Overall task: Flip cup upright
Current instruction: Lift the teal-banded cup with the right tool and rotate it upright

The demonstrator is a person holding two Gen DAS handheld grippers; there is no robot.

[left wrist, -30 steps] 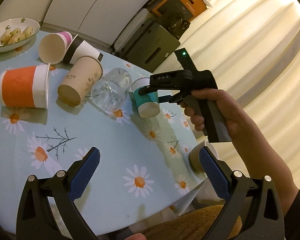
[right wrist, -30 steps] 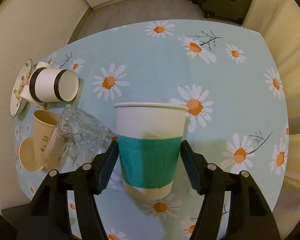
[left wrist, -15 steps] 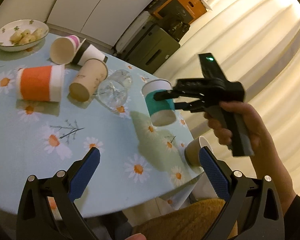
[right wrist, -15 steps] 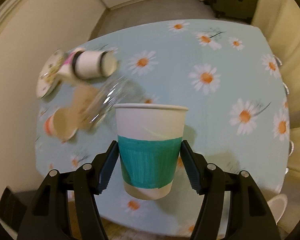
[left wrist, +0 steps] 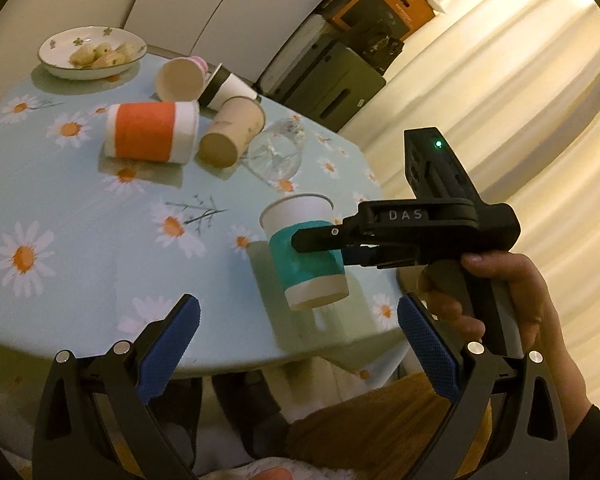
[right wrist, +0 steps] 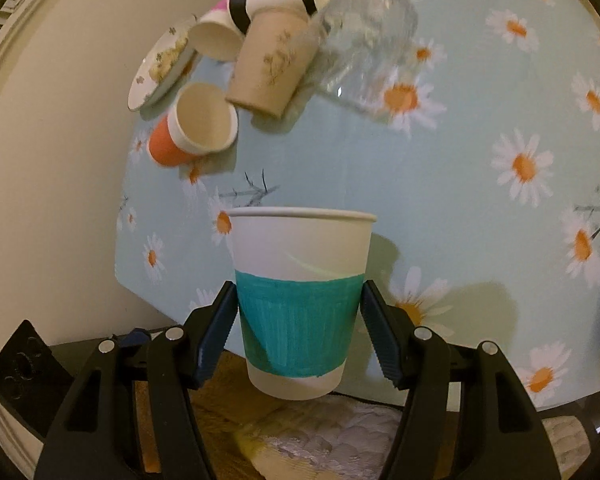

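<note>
1. The right claw (right wrist: 298,334) is clamping its two blue-padded fingers (right wrist: 216,336) on the teal band of the cup (right wrist: 298,300), at 9 and 3 o'clock of it, holding it upright and off the table (left wrist: 80,208).
2. In the left wrist view, the right claw (left wrist: 320,240) is reaching in from 3 o'clock, level, with the right hand (left wrist: 504,300) wrapping its handle.
3. The left claw (left wrist: 298,344) is hanging spread wide, gripping nothing, blue pads (left wrist: 168,348) at 7 and 5 o'clock.
</note>
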